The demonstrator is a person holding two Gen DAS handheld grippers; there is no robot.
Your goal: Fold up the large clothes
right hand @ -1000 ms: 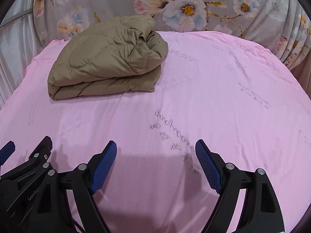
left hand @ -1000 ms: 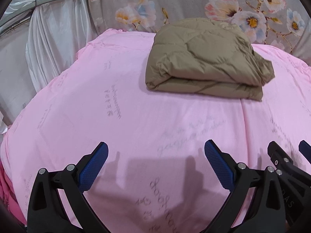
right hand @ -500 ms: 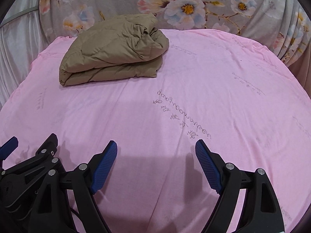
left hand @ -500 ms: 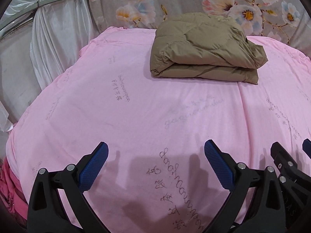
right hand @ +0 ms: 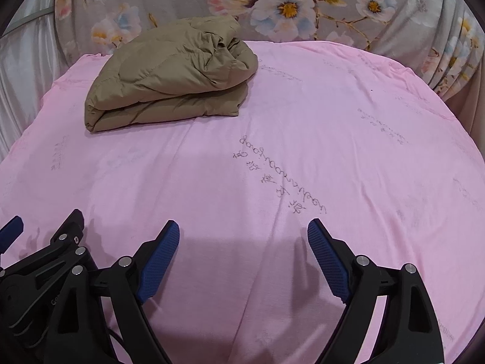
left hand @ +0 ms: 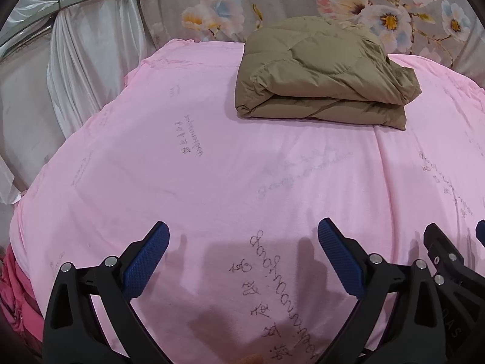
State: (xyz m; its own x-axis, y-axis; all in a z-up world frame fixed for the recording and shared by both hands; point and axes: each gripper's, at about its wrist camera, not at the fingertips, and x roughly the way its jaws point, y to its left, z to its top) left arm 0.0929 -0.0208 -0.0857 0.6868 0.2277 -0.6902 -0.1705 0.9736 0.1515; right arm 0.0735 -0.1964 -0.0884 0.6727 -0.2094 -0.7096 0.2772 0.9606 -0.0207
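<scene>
A tan quilted jacket lies folded in a thick bundle at the far side of the pink bed sheet. It also shows in the right wrist view, far left. My left gripper is open and empty, low over the near part of the sheet, well short of the jacket. My right gripper is open and empty too, beside the left one. Part of the right gripper shows at the left view's right edge, and part of the left gripper shows at the right view's left edge.
A floral curtain hangs behind the bed. White drapes hang at the left. A crumpled red-pink cloth sits past the sheet's left edge. Printed script runs across the sheet.
Both grippers have drawn back from the folded jacket, which now looks smaller and farther away. Both stay open and empty.
</scene>
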